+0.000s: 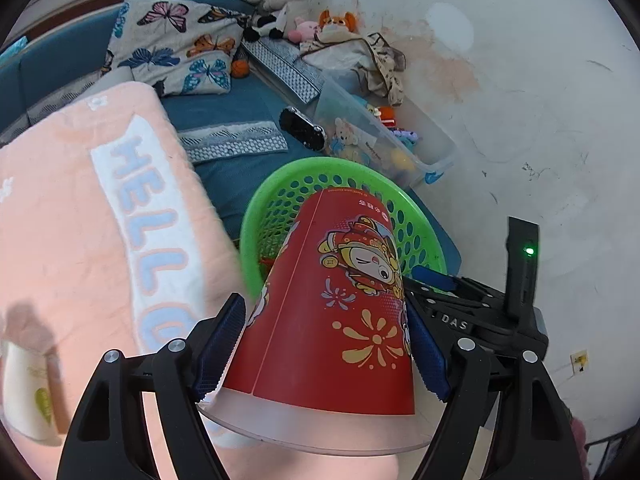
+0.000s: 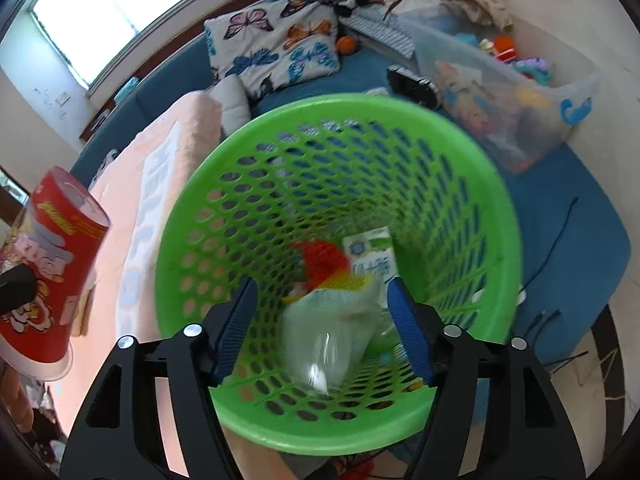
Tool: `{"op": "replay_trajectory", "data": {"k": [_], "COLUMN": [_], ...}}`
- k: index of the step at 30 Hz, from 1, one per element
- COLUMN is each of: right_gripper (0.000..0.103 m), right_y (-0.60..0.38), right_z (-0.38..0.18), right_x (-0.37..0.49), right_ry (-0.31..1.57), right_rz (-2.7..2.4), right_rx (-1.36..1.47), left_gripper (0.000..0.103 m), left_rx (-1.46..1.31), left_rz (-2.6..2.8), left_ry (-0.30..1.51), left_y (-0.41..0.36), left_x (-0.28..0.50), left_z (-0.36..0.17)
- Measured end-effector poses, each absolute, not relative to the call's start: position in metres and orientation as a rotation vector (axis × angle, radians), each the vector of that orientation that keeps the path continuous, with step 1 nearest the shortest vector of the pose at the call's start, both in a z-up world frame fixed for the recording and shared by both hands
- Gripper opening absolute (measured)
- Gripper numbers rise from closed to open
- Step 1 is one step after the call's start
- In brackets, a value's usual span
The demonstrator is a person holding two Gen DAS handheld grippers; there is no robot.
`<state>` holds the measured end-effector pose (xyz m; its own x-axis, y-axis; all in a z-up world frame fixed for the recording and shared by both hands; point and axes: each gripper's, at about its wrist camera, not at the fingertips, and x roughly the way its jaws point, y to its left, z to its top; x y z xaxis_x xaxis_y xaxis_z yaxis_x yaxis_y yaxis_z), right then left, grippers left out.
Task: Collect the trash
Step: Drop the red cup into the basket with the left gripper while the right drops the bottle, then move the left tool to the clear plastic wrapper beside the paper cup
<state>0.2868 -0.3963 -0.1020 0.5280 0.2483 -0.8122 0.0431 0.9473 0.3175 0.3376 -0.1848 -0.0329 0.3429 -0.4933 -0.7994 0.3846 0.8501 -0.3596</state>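
The left gripper (image 1: pixel 326 344) clamps a large red paper cup printed with a cartoon figure and gold flowers (image 1: pixel 332 300), upside down, its blue pads pressed on both sides of the cup wall and its white rim towards the camera; the cup's closed end points at the round green perforated plastic basket (image 1: pixel 420 216) that stands on the blue sofa seat (image 1: pixel 228 108), and it hangs near the basket's mouth but not yet over the middle of it. In the right wrist view the same cup shows at the far left, clear of the basket's rim.

The right gripper (image 2: pixel 322 330) hangs over the basket's open mouth with its jaws released; between and below them a clear plastic bottle (image 2: pixel 324 348), blurred, is apart from both pads and seems to be dropping into the basket, where a red and yellow wrapper (image 2: pixel 324 264) and a white and green carton (image 2: pixel 370 256) already lie.

So the step in hand, as I judge it, is the deposit: one piece of trash let go from the right side, the cup waiting on the left. The next move calls for the right gripper to draw clear of the rim, and for the left to carry the cup over the opening before its jaws part; the pink "HELLO" towel (image 1: pixel 112 216) lies just beside the basket, so a release too early would likely land the cup on it.
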Motion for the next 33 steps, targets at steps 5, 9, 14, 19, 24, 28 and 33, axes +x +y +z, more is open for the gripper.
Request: {"op": "replay_trajectory", "data": {"k": [5,9,14,19,24,28,33], "right_gripper": [0.070,0.072,0.073,0.073,0.073,0.073,0.073], "right_y": [-0.406,-0.414,-0.424,-0.425,-0.425,-0.419,-0.401], "right_z": [-0.094,-0.089,-0.089,-0.089,-0.083,-0.074,-0.062], "right_x": [0.279,0.274,0.270,0.268,0.262,0.255,0.247], "right_ry": [0.967,0.938,0.923,0.915,0.900,0.881,0.864], "right_rz": [0.109,0.073,0.056,0.058,0.057,0.072,0.108], "right_rx": [0.304,0.269,0.266,0.278,0.279,0.274,0.247], "left_gripper": [0.075,0.076,0.076,0.082,0.087,0.087,0.087], "left_rx": [-0.117,-0.110,-0.094,-0.088,-0.114,-0.113,-0.110], "left_rz": [-0.559,-0.559,-0.555,-0.560,-0.564,-0.562,-0.532], "left_ry": [1.109,1.131,1.169,1.179,1.173,1.134,1.074], "left_y": [-0.205,-0.218,-0.231,-0.235,-0.229,-0.216,-0.184], "left_x": [0.353,0.362,0.366,0.367,0.364,0.354,0.335], "left_z": [-0.047,-0.057,-0.070,-0.075,-0.072,-0.061,-0.039]}}
